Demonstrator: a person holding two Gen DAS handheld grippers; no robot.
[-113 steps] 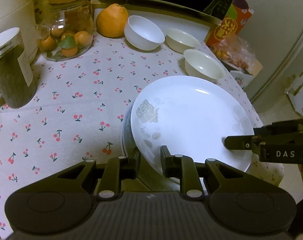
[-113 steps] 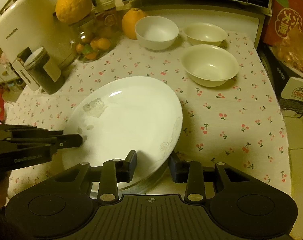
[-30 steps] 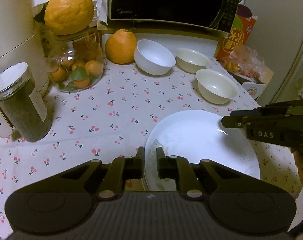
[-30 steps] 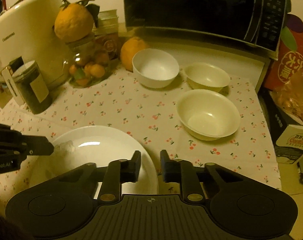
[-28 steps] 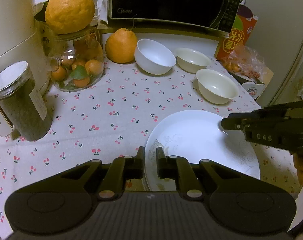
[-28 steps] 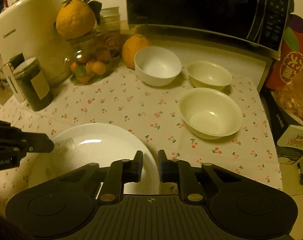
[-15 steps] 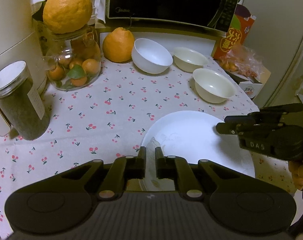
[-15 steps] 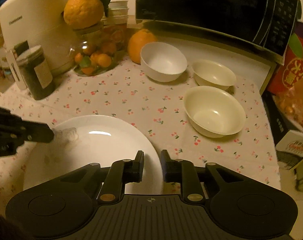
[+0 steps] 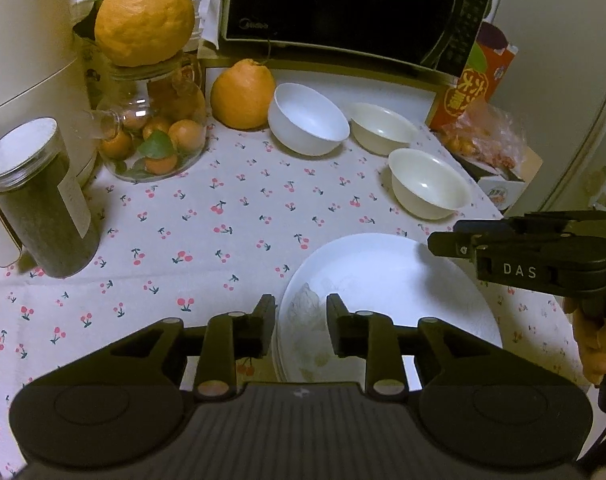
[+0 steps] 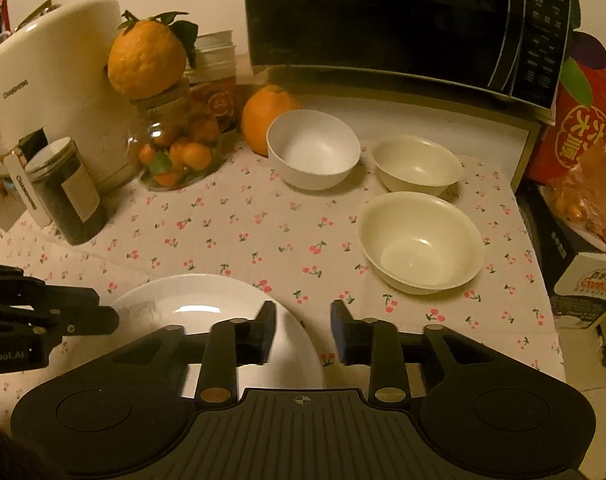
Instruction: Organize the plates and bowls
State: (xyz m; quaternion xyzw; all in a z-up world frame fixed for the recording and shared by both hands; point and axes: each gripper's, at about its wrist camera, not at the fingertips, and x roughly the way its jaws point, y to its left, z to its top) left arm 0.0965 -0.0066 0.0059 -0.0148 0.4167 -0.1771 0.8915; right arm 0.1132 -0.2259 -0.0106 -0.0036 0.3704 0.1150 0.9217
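**Plates down, bowls next**

I have just been opening both jaws: my left gripper (image 9: pixel 299 322) and right gripper (image 10: pixel 303 330) are released from the white plate stack (image 9: pixel 387 280), resting lower centre on the bench (image 9: pixel 223 216). Next, I judge, I must gather the 3 bowls: white (image 10: pixel 314 149), far cream (image 10: pixel 417 164), near cream (image 10: pixel 421 242).

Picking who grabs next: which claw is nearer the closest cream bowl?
Right. The right claw sits just short of the bowl; the left claw is beyond the plate.

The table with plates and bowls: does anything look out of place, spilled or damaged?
No spill or damage shows. One oddity: a large orange fruit sits balanced on the lid of the glass jar of small oranges. The plates lie flat; the three bowls stand upright and apart.
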